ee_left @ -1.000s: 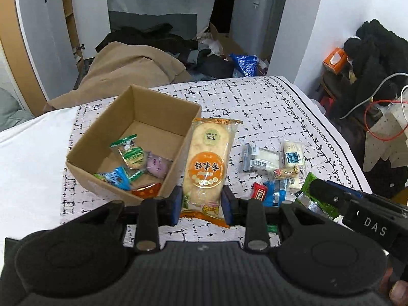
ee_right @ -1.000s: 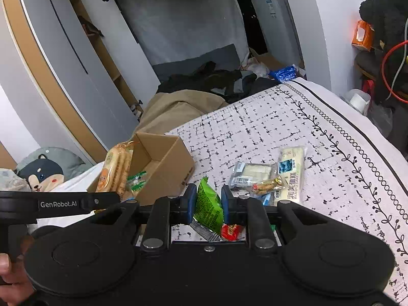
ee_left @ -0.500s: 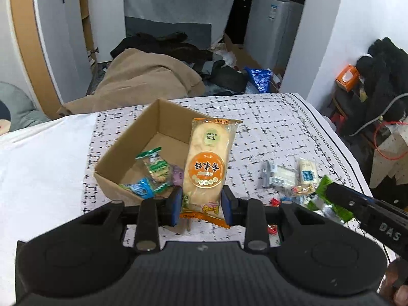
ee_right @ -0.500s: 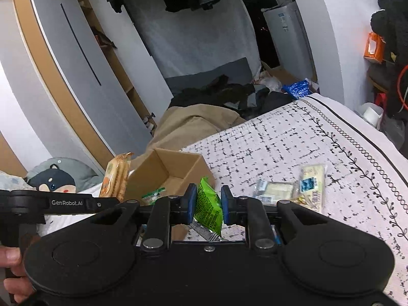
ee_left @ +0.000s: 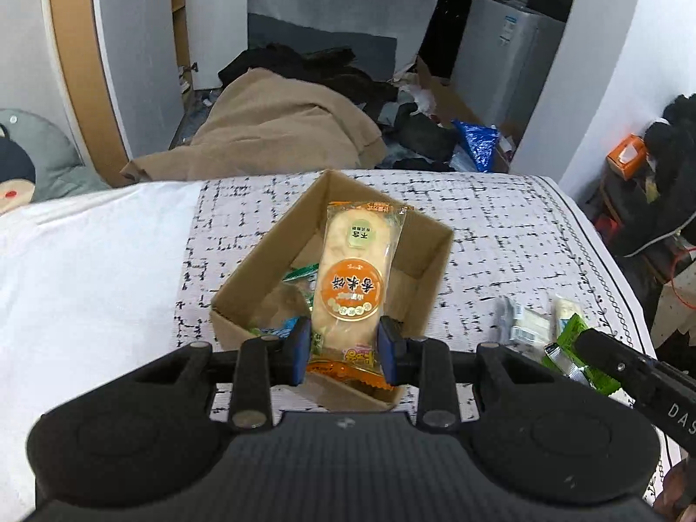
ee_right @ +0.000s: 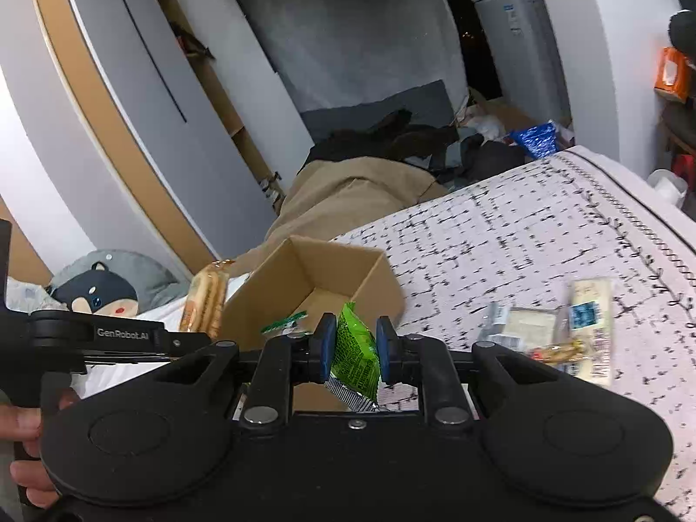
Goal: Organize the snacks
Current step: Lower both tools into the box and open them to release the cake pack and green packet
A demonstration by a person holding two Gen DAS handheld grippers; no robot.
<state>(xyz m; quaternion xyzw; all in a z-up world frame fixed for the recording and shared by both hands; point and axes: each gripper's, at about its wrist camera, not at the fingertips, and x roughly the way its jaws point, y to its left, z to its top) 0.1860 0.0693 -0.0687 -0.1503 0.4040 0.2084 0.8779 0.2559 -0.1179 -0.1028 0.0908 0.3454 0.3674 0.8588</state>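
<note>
My left gripper is shut on a long orange rice cracker pack, held upright over the open cardboard box. Small wrapped snacks lie inside the box, partly hidden by the pack. In the right wrist view my right gripper is shut on a green snack packet, just in front of the box near its right corner. The rice cracker pack shows there at the box's left side. The green packet also appears at the right in the left wrist view.
Several loose snacks lie on the patterned sheet to the right of the box. A white cover spreads to the left. A plush toy rests at the far left. Beyond the bed are a tan blanket and floor clutter.
Both grippers have moved left with their packets. The rice cracker pack went from beside the box's right wall to over the box. The green packet now sits closer to the box.
</note>
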